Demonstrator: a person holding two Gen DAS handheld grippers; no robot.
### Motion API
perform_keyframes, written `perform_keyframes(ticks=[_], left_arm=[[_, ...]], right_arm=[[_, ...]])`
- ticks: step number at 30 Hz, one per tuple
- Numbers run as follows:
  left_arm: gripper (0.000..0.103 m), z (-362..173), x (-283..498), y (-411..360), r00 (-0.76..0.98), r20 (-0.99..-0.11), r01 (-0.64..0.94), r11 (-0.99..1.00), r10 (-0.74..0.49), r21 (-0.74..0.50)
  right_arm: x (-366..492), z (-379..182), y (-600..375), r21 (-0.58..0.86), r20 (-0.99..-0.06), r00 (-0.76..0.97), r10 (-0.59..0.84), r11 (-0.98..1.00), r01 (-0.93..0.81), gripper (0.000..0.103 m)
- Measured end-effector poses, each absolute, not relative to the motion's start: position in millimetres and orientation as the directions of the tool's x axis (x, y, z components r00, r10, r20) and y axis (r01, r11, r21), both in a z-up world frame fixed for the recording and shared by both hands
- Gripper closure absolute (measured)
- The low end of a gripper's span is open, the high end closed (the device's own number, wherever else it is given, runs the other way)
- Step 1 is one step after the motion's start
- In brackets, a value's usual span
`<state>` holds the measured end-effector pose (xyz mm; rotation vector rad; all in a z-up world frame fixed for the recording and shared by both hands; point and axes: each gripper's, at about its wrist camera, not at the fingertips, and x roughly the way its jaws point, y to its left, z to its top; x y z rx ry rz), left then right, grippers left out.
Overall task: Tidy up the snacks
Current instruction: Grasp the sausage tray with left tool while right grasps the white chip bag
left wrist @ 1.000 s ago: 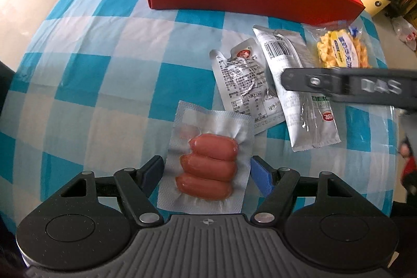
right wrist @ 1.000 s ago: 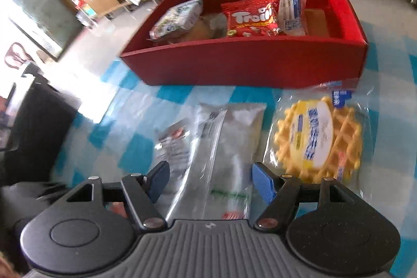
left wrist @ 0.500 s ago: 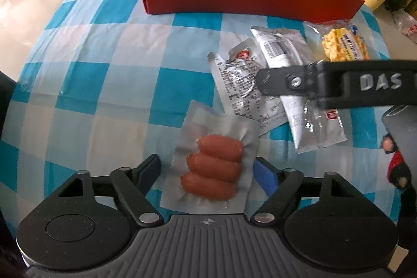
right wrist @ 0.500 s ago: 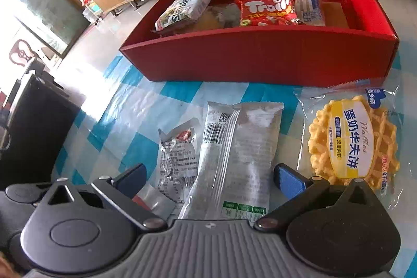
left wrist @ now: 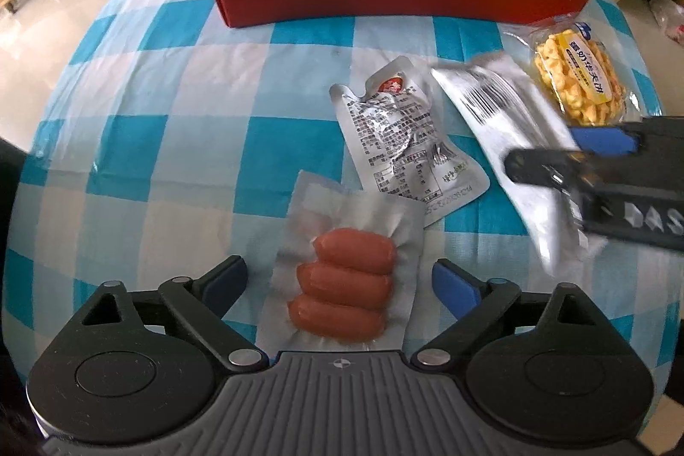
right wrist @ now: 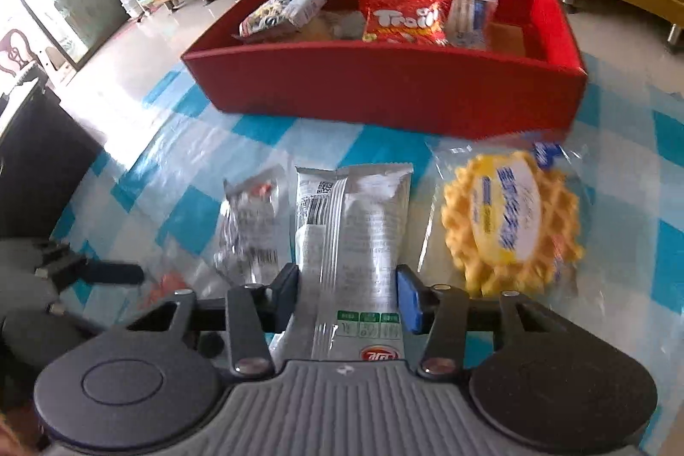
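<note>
Between the widening pads of the left gripper [left wrist: 337, 283], lying flat on the checked tablecloth [left wrist: 171, 80] and untouched: the sausage pack [left wrist: 342, 276]. Beyond it, a crumpled silver pouch [left wrist: 402, 144]. Off to its right, clamped in the right gripper [right wrist: 346, 295]: the long silver packet [right wrist: 355, 225]; farther ahead, the red box [right wrist: 384, 84], with the waffle pack [right wrist: 513, 221] just before it.

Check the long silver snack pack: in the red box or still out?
Out. The long silver snack pack lies on the checked cloth in front of the red box, between the right hand-held gripper pads.
</note>
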<state>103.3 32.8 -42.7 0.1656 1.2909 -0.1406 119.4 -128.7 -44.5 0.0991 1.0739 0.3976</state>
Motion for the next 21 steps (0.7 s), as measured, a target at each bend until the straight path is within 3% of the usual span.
perform_keyframes(ticks=[7,12,15,17,21], left_arm=[[0.027,-36,100,33,0.298,-0.954,0.200,0.979,-0.017,0.045],[0.026,-35,94,29,0.285,-0.958,0.212,0.976,-0.014,0.049],[0.015,-37,94,29,0.291,-0.957,0.212,0.975,0.005,0.069],[0.009,-39,96,31,0.293,-0.956,0.207,0.975,0.014,0.077],[0.012,-40,96,34,0.290,-0.957,0.208,0.977,-0.009,0.054]], right_arm=[[81,-39,-146,0.266,-0.838,0.421,0.348,0.933,-0.243,0.058],[73,-50,-147,0.249,-0.851,0.405,0.335,0.936,-0.251,0.053],[79,-51,-145,0.247,-0.855,0.403,0.327,0.939,-0.239,0.031],[83,-51,-141,0.214,-0.855,0.419,0.307,0.943,-0.255,0.031],[83,-56,-126,0.124,-0.861,0.442,0.253,0.946,-0.301,0.029]])
